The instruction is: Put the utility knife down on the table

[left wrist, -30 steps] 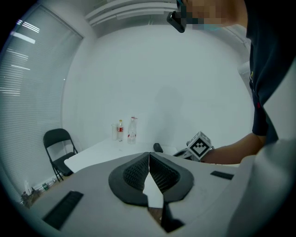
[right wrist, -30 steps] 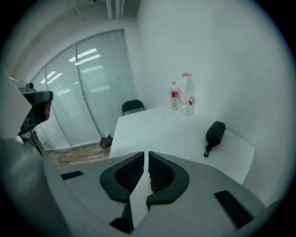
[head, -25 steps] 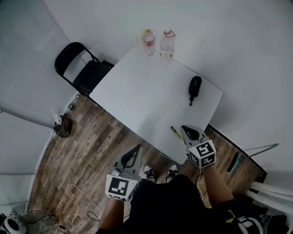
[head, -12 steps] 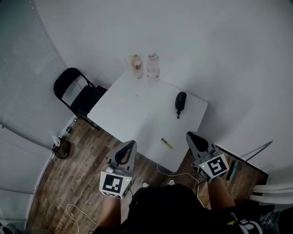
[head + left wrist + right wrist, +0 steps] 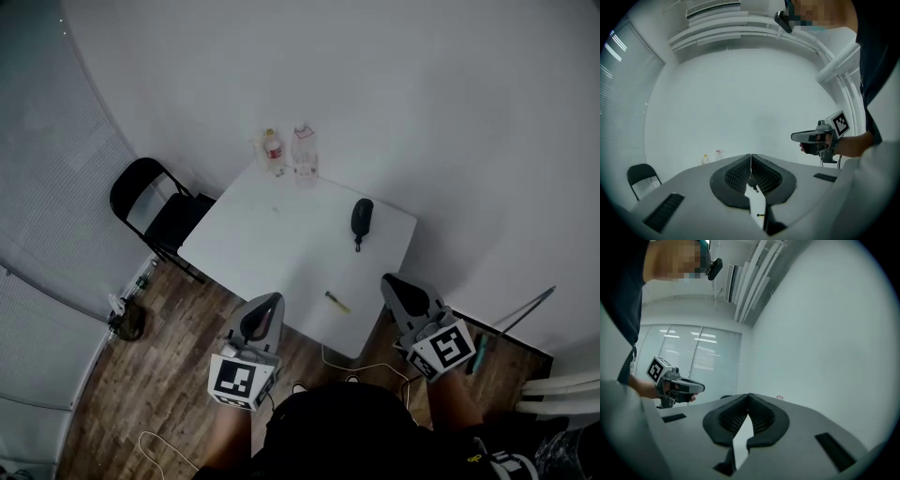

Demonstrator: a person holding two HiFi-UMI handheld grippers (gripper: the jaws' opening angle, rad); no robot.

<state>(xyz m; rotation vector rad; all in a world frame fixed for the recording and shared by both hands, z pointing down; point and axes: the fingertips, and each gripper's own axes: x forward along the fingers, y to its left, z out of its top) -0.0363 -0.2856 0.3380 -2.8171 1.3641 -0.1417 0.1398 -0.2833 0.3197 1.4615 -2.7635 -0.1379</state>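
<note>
The yellow utility knife (image 5: 337, 302) lies flat on the white table (image 5: 281, 244), near its front edge, with nothing touching it. My left gripper (image 5: 267, 304) hangs over the wooden floor just short of the table, with its jaws shut and nothing in them. My right gripper (image 5: 391, 284) is off the table's right front corner, to the right of the knife, and is also shut and empty. In the left gripper view the ribbed pads (image 5: 740, 174) meet in a thin line, and the right gripper (image 5: 816, 137) shows beyond them. The right gripper view shows the same closed pads (image 5: 761, 417).
A black case (image 5: 361, 217) lies on the table's right half. Two bottles (image 5: 287, 150) stand at its far corner. A black folding chair (image 5: 155, 204) stands to the left. A white cable (image 5: 349, 367) trails on the wooden floor (image 5: 169, 356) under the front edge.
Both grippers have drawn back from the table and the view has pulled away. The right gripper has left the table edge by the knife. The knife has stayed put.
</note>
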